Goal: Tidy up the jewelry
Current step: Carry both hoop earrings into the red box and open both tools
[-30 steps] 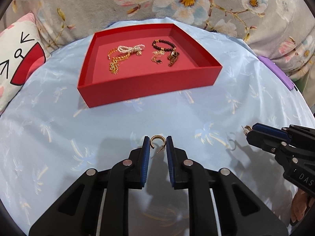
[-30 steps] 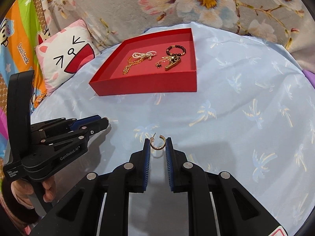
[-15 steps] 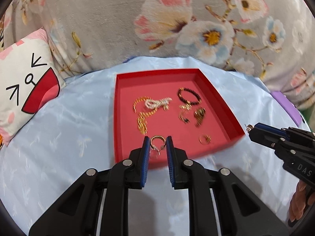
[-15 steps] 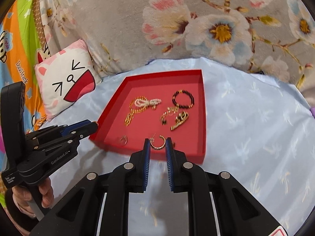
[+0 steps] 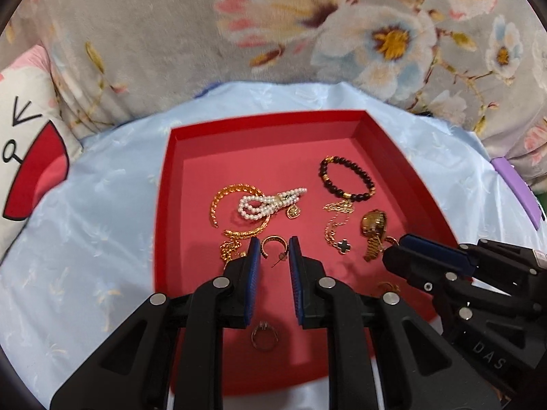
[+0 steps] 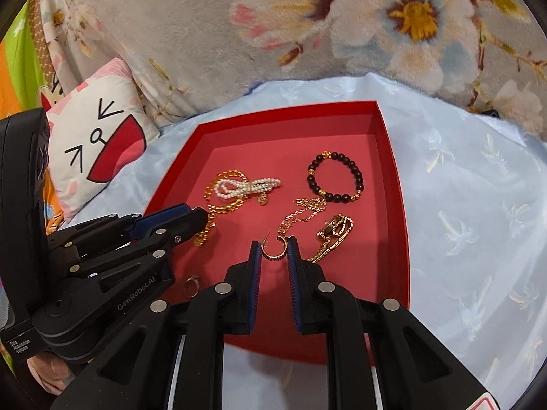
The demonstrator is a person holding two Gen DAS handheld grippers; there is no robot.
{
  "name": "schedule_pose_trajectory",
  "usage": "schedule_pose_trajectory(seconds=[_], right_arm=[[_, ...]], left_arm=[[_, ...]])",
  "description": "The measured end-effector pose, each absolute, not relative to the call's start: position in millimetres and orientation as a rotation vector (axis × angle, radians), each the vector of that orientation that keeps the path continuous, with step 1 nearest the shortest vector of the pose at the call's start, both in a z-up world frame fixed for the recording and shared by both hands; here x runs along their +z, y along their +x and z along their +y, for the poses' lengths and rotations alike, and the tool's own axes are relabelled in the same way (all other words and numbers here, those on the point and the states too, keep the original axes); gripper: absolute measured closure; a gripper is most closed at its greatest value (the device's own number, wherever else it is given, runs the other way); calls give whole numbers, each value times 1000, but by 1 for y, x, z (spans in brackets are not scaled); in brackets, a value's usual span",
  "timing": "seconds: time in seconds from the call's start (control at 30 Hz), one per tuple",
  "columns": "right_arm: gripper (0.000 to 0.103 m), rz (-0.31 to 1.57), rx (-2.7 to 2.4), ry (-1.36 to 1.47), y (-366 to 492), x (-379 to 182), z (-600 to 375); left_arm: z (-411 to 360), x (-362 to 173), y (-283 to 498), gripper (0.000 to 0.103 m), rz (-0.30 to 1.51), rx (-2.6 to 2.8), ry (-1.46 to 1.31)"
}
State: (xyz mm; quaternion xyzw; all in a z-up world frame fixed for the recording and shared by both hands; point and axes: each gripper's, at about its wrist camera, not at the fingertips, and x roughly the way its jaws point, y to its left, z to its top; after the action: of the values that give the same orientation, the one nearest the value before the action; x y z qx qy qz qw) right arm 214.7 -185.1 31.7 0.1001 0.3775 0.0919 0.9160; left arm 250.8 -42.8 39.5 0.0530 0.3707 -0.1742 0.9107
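L gripper (image 5: 275, 251) narrowly parted, pinching gold hoop earring w/ post (image 5: 272, 244) over shallow red cardboard tray (image 5: 164, 184), near its front edge. R gripper (image 6: 273, 251) same, pinching second gold hoop earring (image 6: 275, 249) mid-tray. Below: pearl strand (image 5: 270, 201), dark bead bracelet (image 5: 345, 177), gold watch (image 5: 374, 227), ring (image 5: 264, 336) at front edge.

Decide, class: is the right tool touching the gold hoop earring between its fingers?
Touching. The right wrist view shows the gold hoop earring spanning the right tool, pressed against both pads.
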Motion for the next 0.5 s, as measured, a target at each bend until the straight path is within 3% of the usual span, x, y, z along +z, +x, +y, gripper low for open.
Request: schedule_pose_trajectory(seconds=[0.5], right_arm=[[88, 771, 203, 202, 224, 23, -185]], left_arm=[[-49, 25, 272, 86, 798, -368, 89]])
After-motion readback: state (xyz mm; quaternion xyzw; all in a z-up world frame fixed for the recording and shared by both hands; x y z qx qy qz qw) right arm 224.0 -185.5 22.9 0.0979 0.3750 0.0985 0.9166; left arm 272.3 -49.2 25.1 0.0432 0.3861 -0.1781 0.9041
